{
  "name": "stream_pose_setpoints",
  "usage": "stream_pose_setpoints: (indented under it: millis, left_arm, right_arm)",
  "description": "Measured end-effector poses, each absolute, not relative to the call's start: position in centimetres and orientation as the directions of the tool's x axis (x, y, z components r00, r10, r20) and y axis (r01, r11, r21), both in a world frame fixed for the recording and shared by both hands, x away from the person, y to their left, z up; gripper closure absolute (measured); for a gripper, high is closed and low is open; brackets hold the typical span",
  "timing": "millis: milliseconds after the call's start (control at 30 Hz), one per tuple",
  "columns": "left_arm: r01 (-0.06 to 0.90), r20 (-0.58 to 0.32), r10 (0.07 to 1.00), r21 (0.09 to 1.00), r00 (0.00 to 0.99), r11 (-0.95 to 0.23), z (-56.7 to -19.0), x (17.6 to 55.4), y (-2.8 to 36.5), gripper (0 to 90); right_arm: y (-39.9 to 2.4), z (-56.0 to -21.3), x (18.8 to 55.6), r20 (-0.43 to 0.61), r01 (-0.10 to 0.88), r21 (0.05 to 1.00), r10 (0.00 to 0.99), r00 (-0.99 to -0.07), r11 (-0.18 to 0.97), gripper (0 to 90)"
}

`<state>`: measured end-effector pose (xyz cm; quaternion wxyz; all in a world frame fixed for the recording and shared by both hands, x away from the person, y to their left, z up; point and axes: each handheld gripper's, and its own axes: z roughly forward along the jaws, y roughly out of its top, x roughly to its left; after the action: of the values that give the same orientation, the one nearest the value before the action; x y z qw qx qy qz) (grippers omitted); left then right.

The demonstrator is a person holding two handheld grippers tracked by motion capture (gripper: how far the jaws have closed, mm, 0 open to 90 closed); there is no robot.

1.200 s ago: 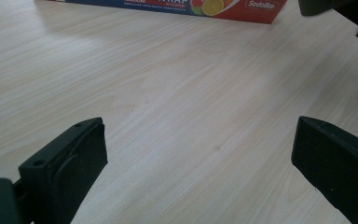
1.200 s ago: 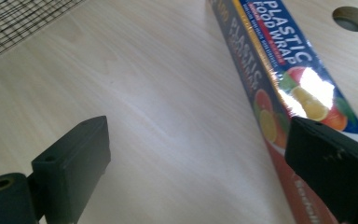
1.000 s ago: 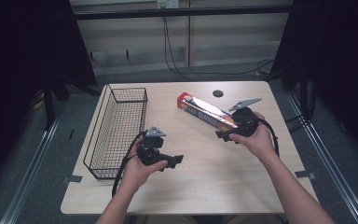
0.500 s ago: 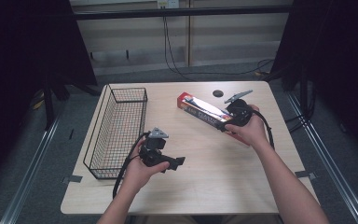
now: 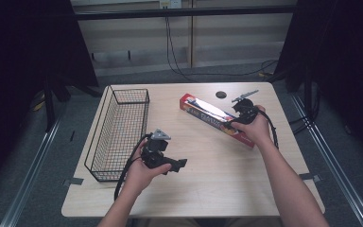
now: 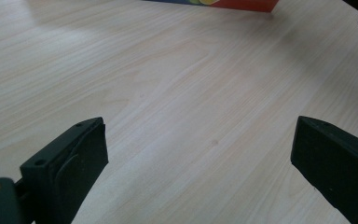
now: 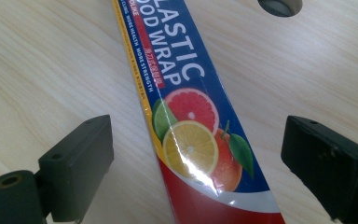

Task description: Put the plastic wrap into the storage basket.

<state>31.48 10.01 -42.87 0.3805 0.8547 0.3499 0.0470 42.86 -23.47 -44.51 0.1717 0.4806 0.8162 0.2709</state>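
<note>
Change: our right hand-held gripper has come down astride the long red-and-blue cardboard plastic-wrap box, jaws open, narrowing slightly.
Box: right of black wire basket.
Left hand-held gripper: open, empty.
Meaning: we judge grasp imminent.

Wire basket: black, empty, long side along the table's left edge.
Table: light wood grain, rectangular.
Round hole: dark, in the tabletop near the far edge.
Cables: black, running down the back wall to the floor.
</note>
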Motion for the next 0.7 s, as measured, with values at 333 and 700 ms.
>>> stream_pose_setpoints:
  millis: [333, 700]
  left_arm:
    - [0.570, -0.198, 0.638, 0.686, 0.744, -0.452, -43.0, 31.5, 10.1, 4.1]
    - [0.571, -0.198, 0.638, 0.685, 0.744, -0.453, -43.2, 31.5, 10.0, 4.2]
  right_arm:
    - [-23.3, -45.3, 43.3, -0.002, 0.705, 0.591, 0.875, -0.484, 0.391, 17.0]
    - [-23.3, -46.0, 43.8, 0.016, 0.711, 0.597, 0.881, -0.473, 0.371, 26.6]
